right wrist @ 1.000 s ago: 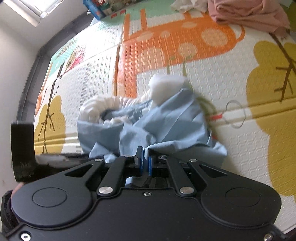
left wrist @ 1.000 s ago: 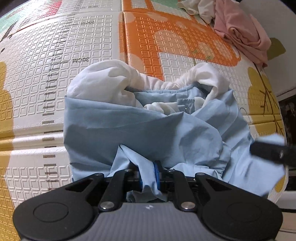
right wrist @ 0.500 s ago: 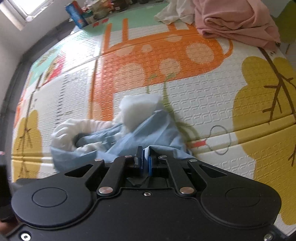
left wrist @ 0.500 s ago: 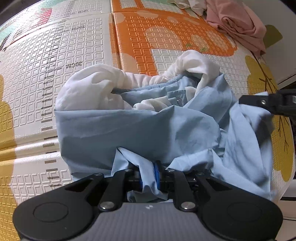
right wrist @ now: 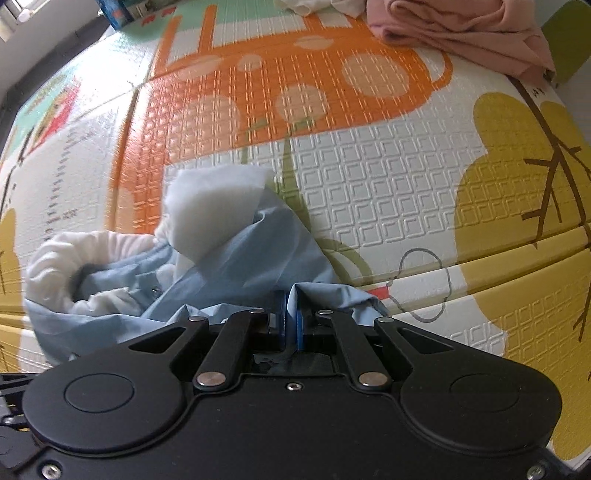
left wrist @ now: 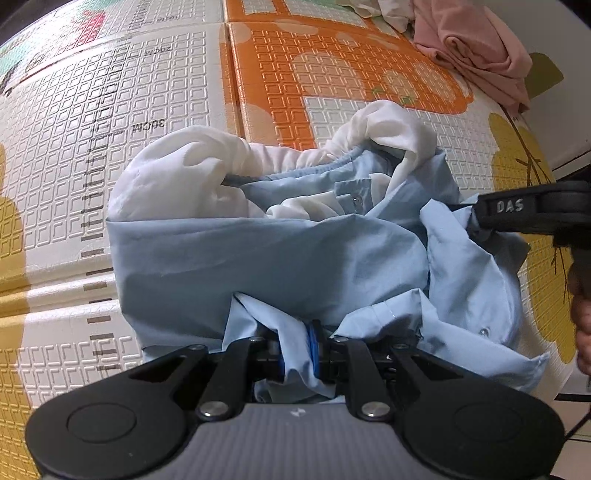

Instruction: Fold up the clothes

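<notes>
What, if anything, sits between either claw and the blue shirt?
Nothing visible. The left claw is shut on a fold of the blue shirt at its near edge, and the right claw is shut on another fold. The pink pile lies apart, at the far edge of the mat.

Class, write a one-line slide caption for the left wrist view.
Left gripper and right gripper both pinch a crumpled blue shirt above a patterned play mat.
</notes>
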The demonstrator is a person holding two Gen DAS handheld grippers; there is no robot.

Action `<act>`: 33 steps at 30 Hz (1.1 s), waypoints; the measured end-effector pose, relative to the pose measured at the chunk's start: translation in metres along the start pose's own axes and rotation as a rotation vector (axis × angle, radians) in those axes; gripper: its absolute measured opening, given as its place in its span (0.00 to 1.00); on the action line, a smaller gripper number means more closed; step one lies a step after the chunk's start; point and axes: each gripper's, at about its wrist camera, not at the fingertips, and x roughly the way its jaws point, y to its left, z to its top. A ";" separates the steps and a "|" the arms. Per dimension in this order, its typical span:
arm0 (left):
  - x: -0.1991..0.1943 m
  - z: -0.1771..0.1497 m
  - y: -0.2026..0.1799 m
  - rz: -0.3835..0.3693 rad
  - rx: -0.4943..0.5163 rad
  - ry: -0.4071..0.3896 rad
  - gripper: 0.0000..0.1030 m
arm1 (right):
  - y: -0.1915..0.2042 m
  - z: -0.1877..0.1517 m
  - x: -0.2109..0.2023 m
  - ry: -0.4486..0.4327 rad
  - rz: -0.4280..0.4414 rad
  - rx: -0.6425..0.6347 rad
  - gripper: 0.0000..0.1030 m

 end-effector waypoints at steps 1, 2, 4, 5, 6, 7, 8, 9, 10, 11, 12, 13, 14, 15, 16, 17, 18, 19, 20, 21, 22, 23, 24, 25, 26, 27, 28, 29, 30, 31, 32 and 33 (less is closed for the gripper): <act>0.000 0.000 0.001 -0.005 -0.007 0.001 0.15 | 0.000 0.000 0.003 0.005 -0.005 -0.002 0.03; -0.001 0.000 0.002 -0.009 -0.014 0.001 0.15 | 0.000 0.000 0.007 0.009 -0.010 -0.003 0.03; -0.003 -0.002 0.003 -0.008 -0.026 -0.001 0.15 | 0.001 -0.001 0.009 0.013 -0.015 -0.013 0.03; -0.004 -0.003 0.002 -0.001 -0.021 -0.006 0.15 | 0.001 -0.001 0.009 0.015 -0.017 -0.019 0.03; -0.006 -0.004 0.001 0.006 -0.022 -0.011 0.15 | 0.002 -0.001 0.010 0.017 -0.019 -0.024 0.03; -0.008 -0.005 0.001 0.013 -0.026 -0.016 0.15 | 0.002 -0.001 0.011 0.019 -0.020 -0.029 0.02; -0.011 -0.006 0.000 0.020 -0.029 -0.020 0.15 | 0.002 -0.001 0.011 0.021 -0.019 -0.033 0.02; -0.014 -0.007 0.000 0.022 -0.035 -0.027 0.15 | 0.001 -0.001 0.011 0.022 -0.017 -0.035 0.02; -0.018 -0.007 0.001 0.023 -0.042 -0.035 0.15 | 0.001 -0.001 0.012 0.023 -0.016 -0.037 0.02; -0.022 -0.008 0.001 0.024 -0.048 -0.043 0.15 | 0.001 -0.001 0.012 0.023 -0.016 -0.042 0.02; -0.027 -0.008 0.001 0.026 -0.052 -0.052 0.15 | 0.002 -0.001 0.012 0.024 -0.017 -0.048 0.02; -0.032 -0.009 0.001 0.030 -0.055 -0.061 0.15 | 0.002 -0.002 0.013 0.024 -0.019 -0.054 0.02; -0.036 -0.009 0.001 0.033 -0.058 -0.071 0.15 | 0.003 -0.002 0.013 0.024 -0.021 -0.061 0.02; -0.040 -0.009 0.001 0.037 -0.062 -0.081 0.15 | 0.004 -0.002 0.013 0.025 -0.024 -0.068 0.02; -0.045 -0.009 0.003 0.037 -0.073 -0.088 0.15 | 0.005 -0.002 0.013 0.025 -0.026 -0.076 0.02; -0.049 -0.009 0.005 0.033 -0.088 -0.098 0.15 | 0.005 -0.002 0.014 0.025 -0.028 -0.082 0.02; -0.053 -0.008 0.007 0.029 -0.104 -0.108 0.15 | 0.006 -0.002 0.014 0.025 -0.030 -0.088 0.02; -0.055 -0.007 0.009 0.026 -0.118 -0.115 0.15 | 0.007 -0.002 0.014 0.026 -0.031 -0.093 0.02; -0.056 -0.005 0.014 0.024 -0.140 -0.122 0.15 | 0.007 -0.002 0.014 0.025 -0.032 -0.100 0.02; -0.057 -0.004 0.019 0.022 -0.165 -0.128 0.15 | 0.007 -0.002 0.014 0.025 -0.033 -0.106 0.02; -0.057 -0.002 0.025 0.017 -0.197 -0.131 0.15 | 0.007 -0.002 0.014 0.024 -0.032 -0.110 0.02; -0.057 0.000 0.032 0.011 -0.230 -0.132 0.15 | 0.007 -0.002 0.014 0.024 -0.032 -0.113 0.02; -0.056 0.000 0.039 0.004 -0.267 -0.134 0.15 | 0.007 -0.003 0.014 0.025 -0.032 -0.117 0.02; -0.053 0.002 0.047 -0.002 -0.306 -0.136 0.15 | 0.007 -0.003 0.014 0.026 -0.032 -0.119 0.02; -0.051 0.004 0.057 -0.006 -0.353 -0.137 0.15 | 0.007 -0.003 0.014 0.027 -0.031 -0.122 0.02; -0.048 0.005 0.068 -0.013 -0.402 -0.135 0.15 | 0.007 -0.003 0.014 0.029 -0.030 -0.124 0.02; -0.045 0.005 0.078 -0.022 -0.452 -0.134 0.15 | 0.006 -0.003 0.014 0.031 -0.029 -0.125 0.01; -0.042 0.005 0.090 -0.034 -0.508 -0.131 0.15 | 0.006 -0.002 0.014 0.032 -0.028 -0.127 0.01; -0.039 0.006 0.100 -0.040 -0.547 -0.128 0.15 | 0.005 -0.002 0.014 0.034 -0.025 -0.125 0.01; -0.037 0.006 0.108 -0.044 -0.581 -0.126 0.15 | 0.004 -0.002 0.014 0.035 -0.022 -0.122 0.01; -0.034 0.007 0.116 -0.048 -0.613 -0.123 0.15 | 0.003 -0.002 0.014 0.035 -0.018 -0.120 0.01; -0.031 0.007 0.120 -0.050 -0.628 -0.117 0.15 | 0.002 -0.002 0.014 0.035 -0.015 -0.117 0.01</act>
